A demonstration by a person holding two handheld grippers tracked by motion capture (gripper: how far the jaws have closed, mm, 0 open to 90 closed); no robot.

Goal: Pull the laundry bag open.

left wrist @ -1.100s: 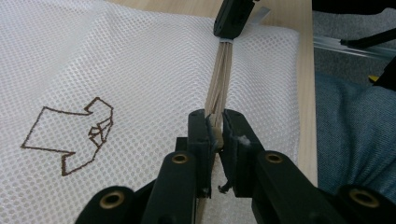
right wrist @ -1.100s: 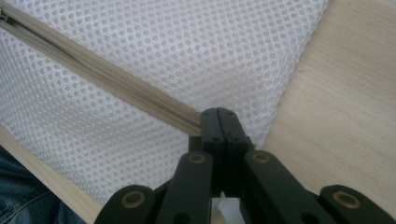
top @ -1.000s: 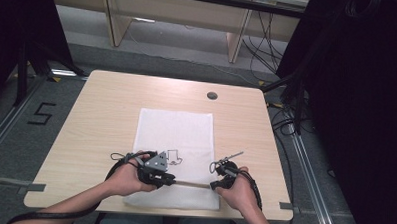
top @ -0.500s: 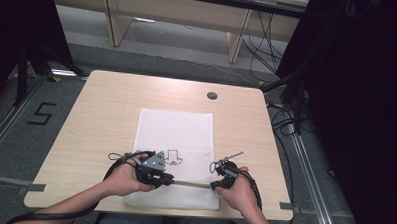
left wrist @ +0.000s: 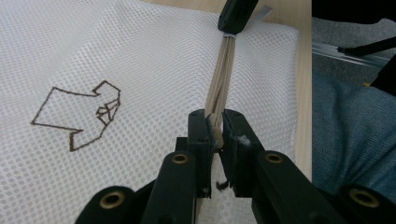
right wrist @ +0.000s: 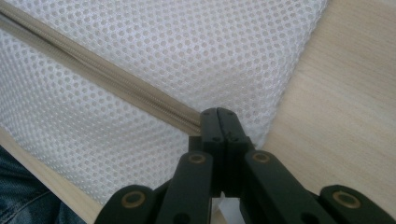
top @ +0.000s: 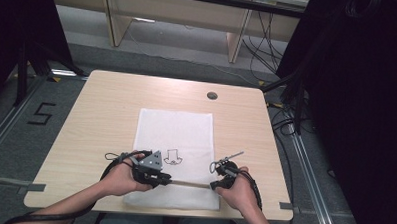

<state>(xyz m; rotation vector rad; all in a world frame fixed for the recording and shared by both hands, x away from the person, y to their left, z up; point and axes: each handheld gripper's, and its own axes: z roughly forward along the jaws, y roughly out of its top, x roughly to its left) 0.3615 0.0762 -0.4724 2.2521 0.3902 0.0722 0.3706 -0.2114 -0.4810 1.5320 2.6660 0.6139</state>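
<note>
Now your left gripper [left wrist: 215,133] pinches the zipper pull [left wrist: 214,130] and your right gripper [right wrist: 218,122] clamps the zipper's end [right wrist: 194,122] on the mesh bag [top: 176,126]; next, draw the pull steadily along the zipper, toward the right gripper.

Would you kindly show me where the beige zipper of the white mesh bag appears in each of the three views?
High view: the zipper runs level between the grippers, low centre.
Left gripper view: it climbs from the near jaws at centre to the far gripper at top.
Right gripper view: it slants from upper left down to the jaws.
Shared landmark: the white mesh bag.
</note>
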